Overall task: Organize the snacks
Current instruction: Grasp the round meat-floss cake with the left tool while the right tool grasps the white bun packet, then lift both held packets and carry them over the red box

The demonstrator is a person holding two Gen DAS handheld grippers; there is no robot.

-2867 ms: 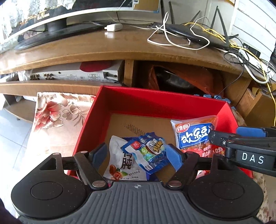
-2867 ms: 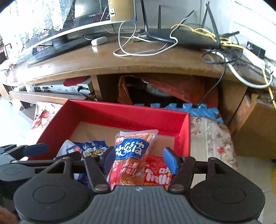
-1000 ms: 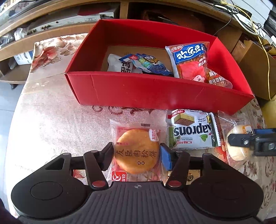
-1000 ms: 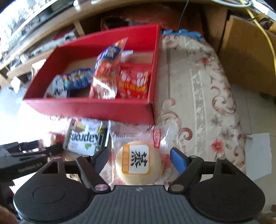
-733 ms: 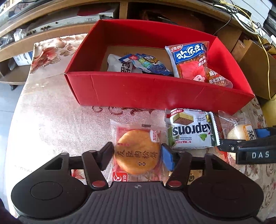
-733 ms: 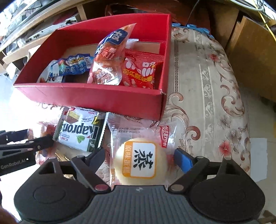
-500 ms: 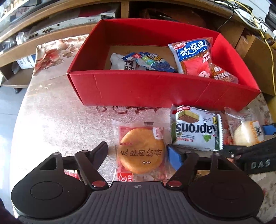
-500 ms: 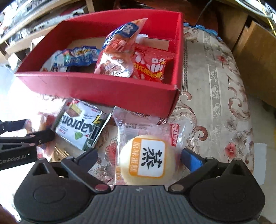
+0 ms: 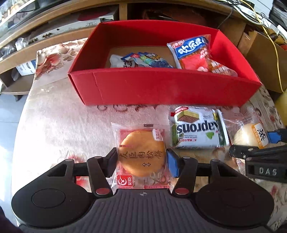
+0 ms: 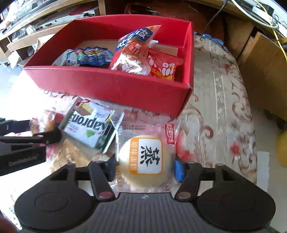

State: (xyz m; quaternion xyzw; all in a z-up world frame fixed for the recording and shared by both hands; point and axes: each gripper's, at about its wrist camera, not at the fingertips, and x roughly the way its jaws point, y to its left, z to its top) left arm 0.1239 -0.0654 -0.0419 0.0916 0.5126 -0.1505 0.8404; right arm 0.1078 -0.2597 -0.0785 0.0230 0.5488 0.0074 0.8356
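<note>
Closed in since half a second ago: left gripper [image 9: 141, 162] fingers now pinching meat-floss cake packet [image 9: 142, 153] on worktop [image 9: 59, 125]. Lift straight, clear red box [image 9: 161, 89] wall; four packets inside. Right view: right gripper [image 10: 146, 167] fingers clamped on steamed cake packet [image 10: 147, 157], wafer pack [image 10: 87, 125] beside.

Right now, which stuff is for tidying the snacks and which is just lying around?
For the job:
red box
meat floss cake
steamed cake
Kaprons wafers
left gripper
right gripper

Just lying around:
cables
AV receiver
floral tablecloth
</note>
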